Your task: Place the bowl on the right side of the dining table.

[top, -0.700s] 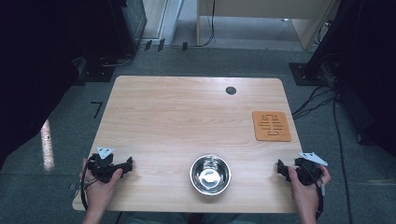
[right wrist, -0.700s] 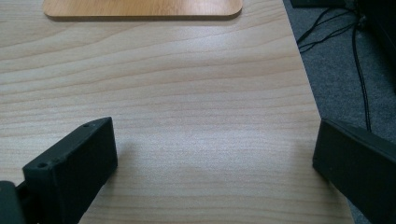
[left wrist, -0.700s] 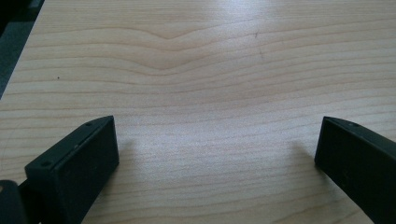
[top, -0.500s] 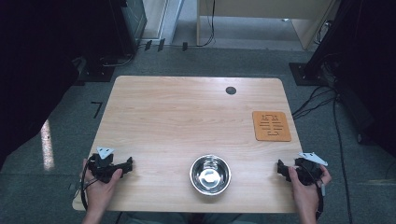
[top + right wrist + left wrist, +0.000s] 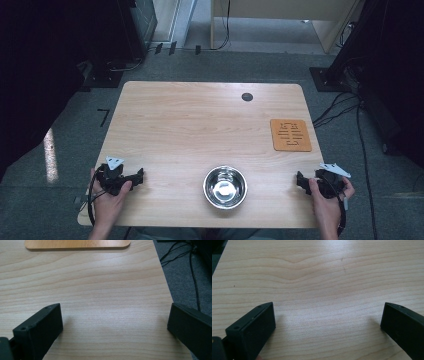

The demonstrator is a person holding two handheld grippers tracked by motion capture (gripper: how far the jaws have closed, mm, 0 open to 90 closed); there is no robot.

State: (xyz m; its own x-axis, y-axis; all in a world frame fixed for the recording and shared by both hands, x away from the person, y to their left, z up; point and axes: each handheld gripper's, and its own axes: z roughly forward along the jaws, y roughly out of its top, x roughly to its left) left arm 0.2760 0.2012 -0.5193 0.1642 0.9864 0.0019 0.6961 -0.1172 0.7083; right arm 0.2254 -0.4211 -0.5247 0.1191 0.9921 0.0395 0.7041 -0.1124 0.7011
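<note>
One wooden table (image 5: 200, 130) spans the middle of the high view, with dark cables on the grey floor at the right. On it lie one brown coaster (image 5: 290, 134) at right of centre and one steel bowl (image 5: 225, 186) at lower centre, empty, standing between the two grippers with nothing in the way. One small dark disc (image 5: 247, 96) sits near the far edge. The left gripper (image 5: 136, 176) at lower left and the right gripper (image 5: 300, 180) at lower right each rest with jaws wide apart, holding nothing.
</note>
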